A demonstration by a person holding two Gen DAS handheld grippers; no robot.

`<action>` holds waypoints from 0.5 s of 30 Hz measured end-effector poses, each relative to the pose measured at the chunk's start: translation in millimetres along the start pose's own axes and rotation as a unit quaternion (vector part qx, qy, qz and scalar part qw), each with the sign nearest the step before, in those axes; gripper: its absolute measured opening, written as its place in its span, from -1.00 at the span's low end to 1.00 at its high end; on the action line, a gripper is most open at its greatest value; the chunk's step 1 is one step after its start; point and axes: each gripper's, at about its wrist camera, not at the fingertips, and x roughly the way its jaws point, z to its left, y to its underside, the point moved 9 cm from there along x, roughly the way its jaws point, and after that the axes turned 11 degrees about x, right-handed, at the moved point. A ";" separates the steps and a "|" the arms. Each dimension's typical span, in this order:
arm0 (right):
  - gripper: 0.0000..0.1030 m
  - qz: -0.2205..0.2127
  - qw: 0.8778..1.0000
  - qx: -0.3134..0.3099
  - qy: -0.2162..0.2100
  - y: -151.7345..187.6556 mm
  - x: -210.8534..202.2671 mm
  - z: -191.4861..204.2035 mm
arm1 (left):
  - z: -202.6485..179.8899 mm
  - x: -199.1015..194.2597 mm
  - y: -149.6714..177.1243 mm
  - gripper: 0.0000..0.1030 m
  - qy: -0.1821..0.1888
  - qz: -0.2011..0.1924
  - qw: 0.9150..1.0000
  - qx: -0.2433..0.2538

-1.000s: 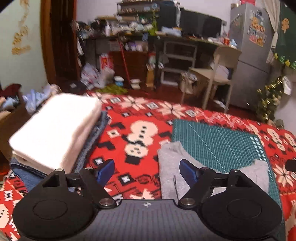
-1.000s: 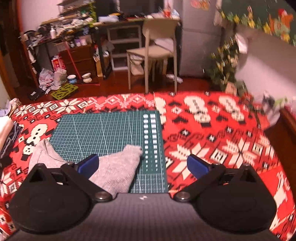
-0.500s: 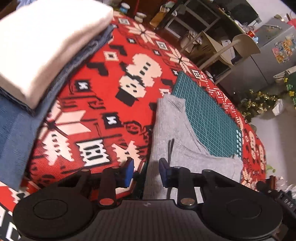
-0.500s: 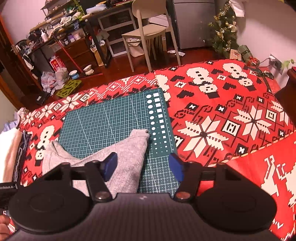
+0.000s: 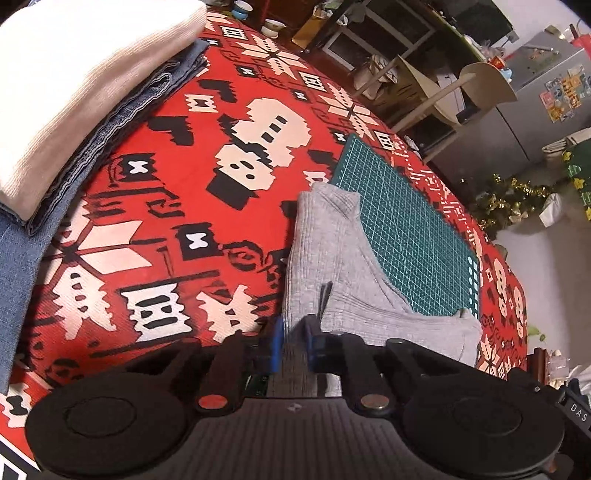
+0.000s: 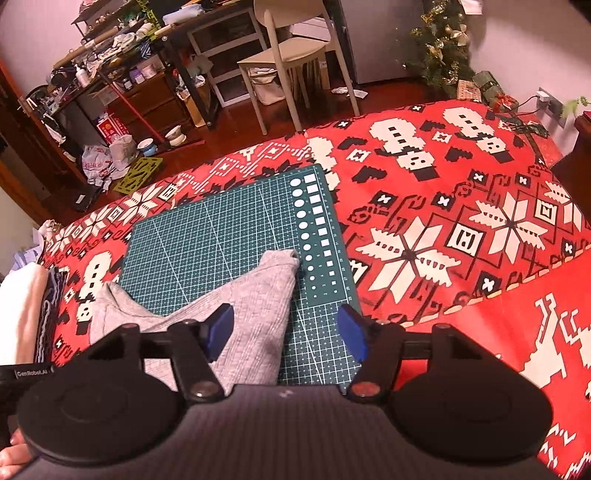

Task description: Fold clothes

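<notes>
A grey ribbed garment (image 5: 332,251) lies partly on a green cutting mat (image 5: 406,221), spread over the red patterned blanket (image 5: 177,229). My left gripper (image 5: 293,339) is shut on the garment's near left edge, with grey fabric pinched between its blue pads. In the right wrist view the garment (image 6: 251,295) reaches to the mat's (image 6: 221,236) right side. My right gripper (image 6: 286,325) hovers over the garment's near right part. Its jaws are opening; the left pad (image 6: 221,325) is over the cloth, and neither pad presses on it.
A stack of folded clothes stands at the left: a white piece (image 5: 74,92) on top of blue denim (image 5: 14,277). Beyond the blanket's far edge are a chair (image 6: 288,55), a cluttered desk (image 6: 177,33), a fridge (image 5: 546,103) and a small Christmas tree (image 6: 443,44).
My left gripper tipped down onto the garment's near left edge and closed on it. My right gripper tilted down toward the mat and its jaws came in from their widest.
</notes>
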 end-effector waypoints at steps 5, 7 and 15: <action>0.46 -0.008 1.000 -0.001 0.010 1.6 2.3 0.2 | -11.5 -8.9 -1.8 -0.91 -0.020 -0.021 0.999 0.033; 0.49 -0.010 1.000 0.000 0.010 1.0 2.7 0.3 | -20.2 -18.0 -3.2 -0.91 -0.026 -0.037 0.998 0.051; 0.68 -0.031 0.998 0.033 -0.036 -20.1 -15.7 -5.7 | -73.9 -52.3 -6.1 -0.92 -0.018 -0.080 0.990 0.113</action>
